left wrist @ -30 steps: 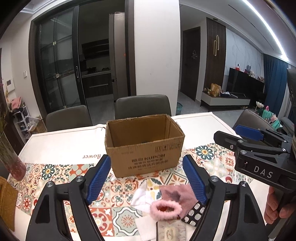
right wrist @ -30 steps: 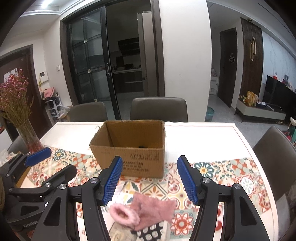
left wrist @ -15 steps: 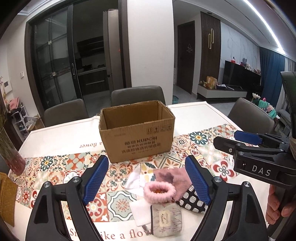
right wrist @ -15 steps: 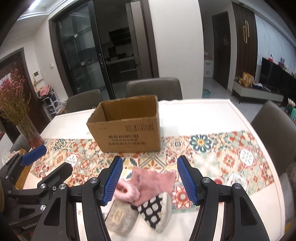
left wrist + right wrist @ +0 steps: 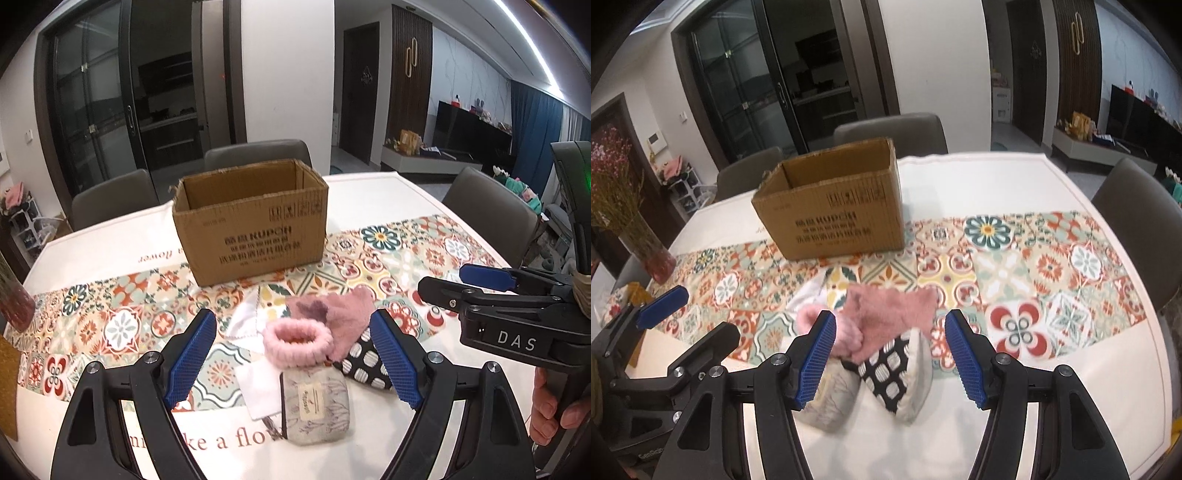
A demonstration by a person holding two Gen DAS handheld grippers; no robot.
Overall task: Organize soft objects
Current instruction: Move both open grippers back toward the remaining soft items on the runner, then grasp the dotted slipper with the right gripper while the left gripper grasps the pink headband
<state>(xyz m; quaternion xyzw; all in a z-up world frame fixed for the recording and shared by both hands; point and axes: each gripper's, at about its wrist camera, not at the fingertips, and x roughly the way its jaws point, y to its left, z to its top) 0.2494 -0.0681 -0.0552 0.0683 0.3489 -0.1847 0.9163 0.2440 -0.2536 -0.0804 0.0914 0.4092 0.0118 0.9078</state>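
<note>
An open cardboard box (image 5: 251,225) stands on the patterned table runner; it also shows in the right wrist view (image 5: 834,218). In front of it lies a pile of soft things: a pink fluffy scrunchie (image 5: 297,341), a pink fuzzy cloth (image 5: 340,314), a black-and-white dotted pouch (image 5: 365,363), a grey fabric pouch (image 5: 314,406) and a white cloth (image 5: 243,321). My left gripper (image 5: 295,362) is open above the pile, empty. My right gripper (image 5: 890,354) is open over the dotted pouch (image 5: 892,369) and pink cloth (image 5: 890,314), empty.
Grey chairs (image 5: 258,155) stand behind the table and at the right (image 5: 1137,229). A vase with dried flowers (image 5: 646,247) stands at the left edge. The white tablecloth (image 5: 979,184) lies around the runner.
Both grippers have pulled back and tilted down, so the box looks farther off and more of the pile and near table edge shows. Both stay open.
</note>
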